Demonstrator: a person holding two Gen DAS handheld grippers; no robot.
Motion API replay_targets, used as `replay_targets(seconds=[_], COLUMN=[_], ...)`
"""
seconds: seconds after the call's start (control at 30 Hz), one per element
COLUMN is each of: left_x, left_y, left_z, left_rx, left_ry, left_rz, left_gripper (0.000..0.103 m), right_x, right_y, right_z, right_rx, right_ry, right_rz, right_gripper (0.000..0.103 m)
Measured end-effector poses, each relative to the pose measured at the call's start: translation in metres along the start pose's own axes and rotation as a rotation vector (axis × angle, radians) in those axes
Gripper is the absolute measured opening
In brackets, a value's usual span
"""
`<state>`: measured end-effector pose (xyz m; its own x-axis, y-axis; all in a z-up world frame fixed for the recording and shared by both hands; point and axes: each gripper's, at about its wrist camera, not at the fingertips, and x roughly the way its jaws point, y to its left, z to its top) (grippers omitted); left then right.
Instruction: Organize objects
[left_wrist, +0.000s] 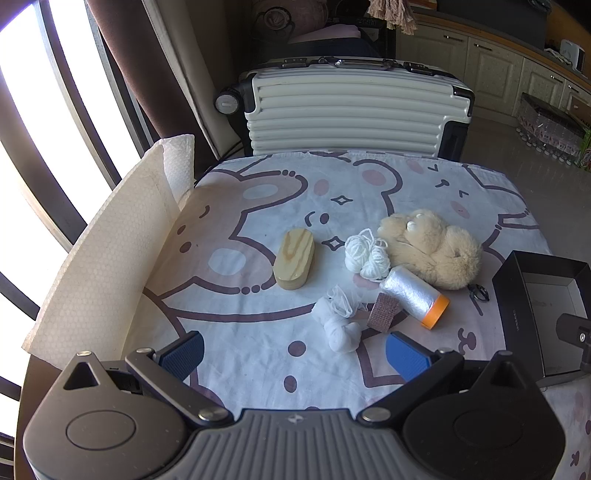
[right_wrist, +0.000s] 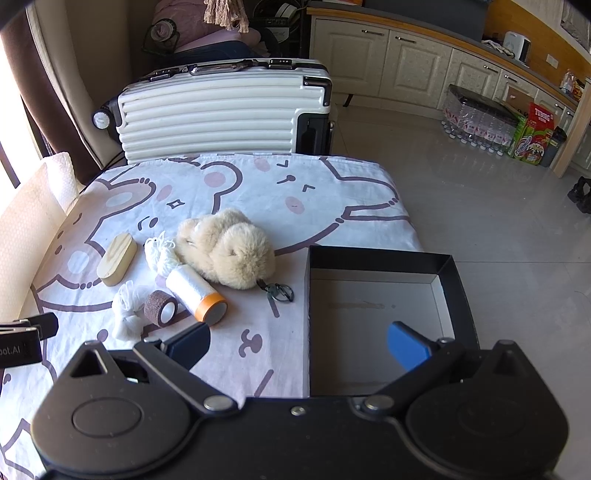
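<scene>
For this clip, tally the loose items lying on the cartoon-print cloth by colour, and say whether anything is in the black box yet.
White or clear: 3 (white yarn bundle, white mesh net bundle, clear film roll with an orange end)
Beige or tan: 2 (fluffy beige plush keychain, oval pale wooden block)
Brown: 1 (brown bandage roll)
Total: 6
Black box: 0 inside
</scene>
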<state>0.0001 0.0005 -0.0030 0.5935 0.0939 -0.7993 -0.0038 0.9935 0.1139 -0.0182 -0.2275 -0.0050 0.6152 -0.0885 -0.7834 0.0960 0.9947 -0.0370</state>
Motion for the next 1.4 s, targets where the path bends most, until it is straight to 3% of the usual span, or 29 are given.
replay_targets(seconds=[1.4], left_x=[-0.0034], left_y=[-0.007], left_z=[-0.0005], left_rx=[-0.005], left_ry=[0.003], left_rz=[-0.014], left_gripper=[0.103], right_x=[0.0015], right_y=[0.0009], right_z=[-0.0027], right_rx=[-0.004], right_ry=[0.003], right_rz=[-0.001], right_gripper=[0.103])
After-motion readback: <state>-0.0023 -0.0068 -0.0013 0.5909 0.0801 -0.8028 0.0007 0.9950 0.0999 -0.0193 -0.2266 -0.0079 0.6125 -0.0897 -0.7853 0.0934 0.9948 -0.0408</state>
